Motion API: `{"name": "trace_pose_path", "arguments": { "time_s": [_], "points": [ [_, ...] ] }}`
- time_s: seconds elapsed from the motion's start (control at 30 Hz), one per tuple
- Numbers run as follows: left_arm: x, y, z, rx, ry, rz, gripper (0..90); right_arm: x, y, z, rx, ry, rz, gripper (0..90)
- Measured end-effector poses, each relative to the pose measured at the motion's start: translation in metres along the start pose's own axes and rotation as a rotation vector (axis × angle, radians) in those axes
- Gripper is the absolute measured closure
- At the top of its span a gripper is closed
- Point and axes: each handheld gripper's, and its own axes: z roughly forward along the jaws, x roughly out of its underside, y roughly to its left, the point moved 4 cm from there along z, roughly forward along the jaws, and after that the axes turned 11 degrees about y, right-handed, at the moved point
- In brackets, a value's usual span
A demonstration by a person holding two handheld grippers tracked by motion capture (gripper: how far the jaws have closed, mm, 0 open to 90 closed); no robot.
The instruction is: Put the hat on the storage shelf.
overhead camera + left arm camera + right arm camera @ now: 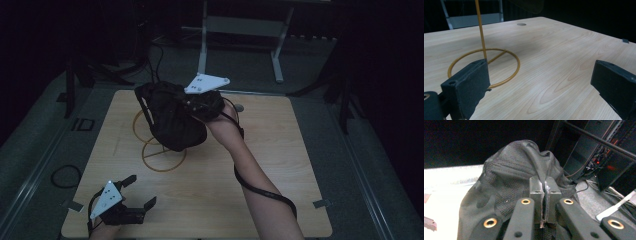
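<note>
A black mesh fabric bag (pixel 172 120) hangs above the wooden table (pixel 280 150), over a gold wire stand (pixel 162 160) with ring base and upright rod. My right gripper (pixel 200 102) is shut on a fold of the bag (pixel 506 182); in the right gripper view the two pads (pixel 537 187) press together on the fabric. My left gripper (pixel 142 190) rests low near the table's front left corner, open with nothing in it. In the left gripper view its jaws stand wide apart around bare wood (pixel 541 82), and the stand's rod (pixel 482 32) rises just beyond the left jaw.
A small round grey disc (pixel 240 107) sits in the tabletop near the back. A metal frame's legs (pixel 202 50) stand on the floor behind the table. A black cable loop (pixel 65 175) lies on the floor at the left.
</note>
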Motion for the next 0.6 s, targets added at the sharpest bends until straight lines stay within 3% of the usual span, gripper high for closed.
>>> {"name": "trace_pose_path", "arguments": {
  "time_s": [0.4, 0.6],
  "points": [
    [0.002, 0.003, -0.001, 0.000, -0.003, -0.013, 2.5, -0.005, 0.014, 0.040, -0.059, 0.069, 0.009, 84.3],
    [0.002, 0.002, 0.001, -0.001, 0.006, -0.002, 2.5, -0.004, 0.020, 0.052, -0.098, 0.072, 0.020, 75.5]
  ]
}}
